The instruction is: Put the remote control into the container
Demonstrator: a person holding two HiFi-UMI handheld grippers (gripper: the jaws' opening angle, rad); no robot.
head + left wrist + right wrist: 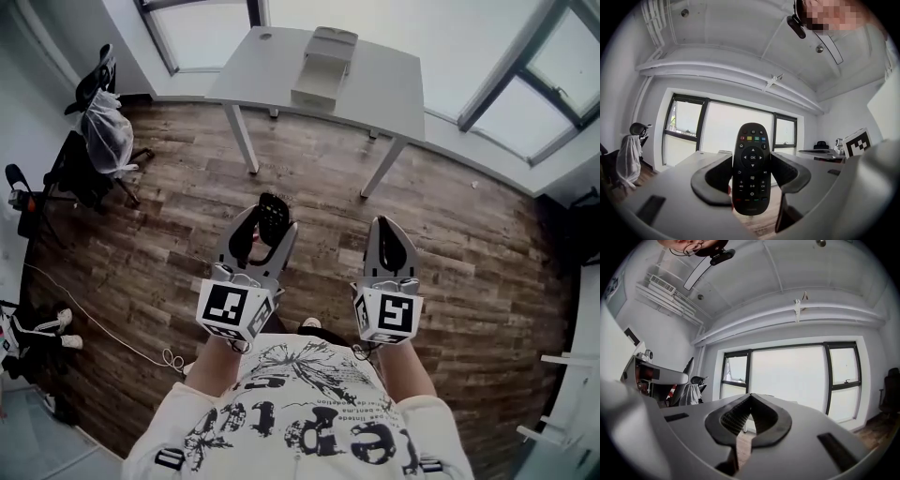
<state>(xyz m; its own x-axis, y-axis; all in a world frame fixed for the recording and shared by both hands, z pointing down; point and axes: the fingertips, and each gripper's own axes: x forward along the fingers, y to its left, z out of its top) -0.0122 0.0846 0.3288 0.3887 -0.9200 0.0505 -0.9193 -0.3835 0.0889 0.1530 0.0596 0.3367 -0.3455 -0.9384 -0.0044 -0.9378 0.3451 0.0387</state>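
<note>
Gripping remote (751, 168) in left gripper (269, 232), with right gripper (384, 230) closed, empty. Not yet placed into far container (323, 66) on table (253, 67).

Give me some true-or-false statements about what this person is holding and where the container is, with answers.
The left gripper is clamped on the remote control. True.
The right gripper holds something too. False: its jaws are together with nothing between them.
The floor is wooden planks. True.
The container sits on the floor. False: it stands on the table.
The remote control lies in the container. False: the left gripper holds it, away from the table.
</note>
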